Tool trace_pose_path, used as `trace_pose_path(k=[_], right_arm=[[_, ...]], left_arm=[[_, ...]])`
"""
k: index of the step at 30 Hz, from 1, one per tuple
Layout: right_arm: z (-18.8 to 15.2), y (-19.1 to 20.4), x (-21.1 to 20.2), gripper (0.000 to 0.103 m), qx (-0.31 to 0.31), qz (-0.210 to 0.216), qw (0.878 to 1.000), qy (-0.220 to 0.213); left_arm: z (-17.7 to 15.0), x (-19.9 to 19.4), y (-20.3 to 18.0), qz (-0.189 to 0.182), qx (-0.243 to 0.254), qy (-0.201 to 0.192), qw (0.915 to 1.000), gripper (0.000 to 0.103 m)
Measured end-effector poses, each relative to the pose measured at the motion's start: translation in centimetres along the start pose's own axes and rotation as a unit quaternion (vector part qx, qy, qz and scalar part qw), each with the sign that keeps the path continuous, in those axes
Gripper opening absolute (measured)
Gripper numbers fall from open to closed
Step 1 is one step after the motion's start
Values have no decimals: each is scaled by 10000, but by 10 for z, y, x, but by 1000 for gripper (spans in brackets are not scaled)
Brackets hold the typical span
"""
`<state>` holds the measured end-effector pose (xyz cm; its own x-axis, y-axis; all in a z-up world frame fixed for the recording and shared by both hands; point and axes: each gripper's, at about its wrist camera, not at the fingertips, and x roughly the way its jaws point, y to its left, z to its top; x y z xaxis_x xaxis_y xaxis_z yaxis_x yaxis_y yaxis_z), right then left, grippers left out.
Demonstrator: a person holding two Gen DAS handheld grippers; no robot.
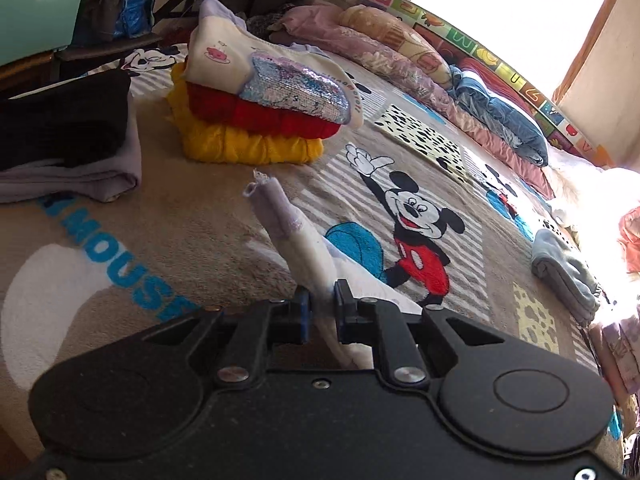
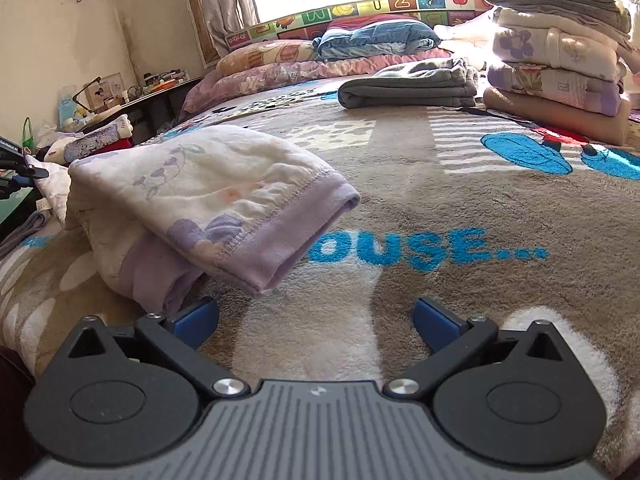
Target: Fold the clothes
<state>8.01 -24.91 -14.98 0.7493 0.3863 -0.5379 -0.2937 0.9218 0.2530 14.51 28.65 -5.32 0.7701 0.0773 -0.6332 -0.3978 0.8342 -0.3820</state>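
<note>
A white fleece garment with purple flowers and lilac cuffs [image 2: 208, 200] lies partly folded on the Mickey Mouse blanket [image 2: 460, 200]. My left gripper [image 1: 322, 304] is shut on a bunched edge of this garment [image 1: 296, 236], whose lilac cuff sticks up in front of the fingers. My right gripper [image 2: 316, 320] is open and empty, low over the blanket, just right of the garment's folded sleeve. The left gripper shows at the far left edge of the right wrist view [image 2: 16, 168].
A stack of folded yellow, red and sequinned clothes [image 1: 260, 108] and a dark folded pile [image 1: 64, 136] lie ahead of the left gripper. A grey folded garment [image 2: 408, 84] and a tall folded stack [image 2: 560, 68] lie at the right. Pillows and quilts [image 2: 320, 52] line the far edge.
</note>
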Motion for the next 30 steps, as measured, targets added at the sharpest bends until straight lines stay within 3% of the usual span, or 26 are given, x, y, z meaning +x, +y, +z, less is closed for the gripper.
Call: trace_pose_path(k=[6, 9, 10, 12, 17, 21, 26, 30], right_arm=[[1, -3, -3, 103, 200, 34, 9998, 40], [1, -4, -6, 103, 304, 69, 9995, 67], [1, -4, -7, 103, 323, 75, 9994, 81], [1, -6, -8, 103, 434, 116, 9990, 84], [2, -14, -14, 103, 823, 304, 9961, 85], [3, -21, -19, 103, 1157, 573, 9916, 44], [4, -31, -30, 103, 1804, 1267, 9753, -121], [6, -36, -43, 103, 2263, 1915, 9546, -298]], left_arm=[[-8, 19, 25, 203, -328, 347, 9987, 13], [-11, 14, 29, 383, -387, 330, 9980, 33], [-11, 10, 29, 439, -381, 271, 9979, 45], [-12, 1, 25, 497, -312, 168, 9981, 49], [-24, -25, -4, 429, 300, -4, 9986, 56], [-42, -42, -40, 161, 982, -50, 9950, 58], [-76, -66, -97, -267, 2040, -175, 9784, 64], [-112, -81, -143, -602, 3073, -252, 9494, 67]])
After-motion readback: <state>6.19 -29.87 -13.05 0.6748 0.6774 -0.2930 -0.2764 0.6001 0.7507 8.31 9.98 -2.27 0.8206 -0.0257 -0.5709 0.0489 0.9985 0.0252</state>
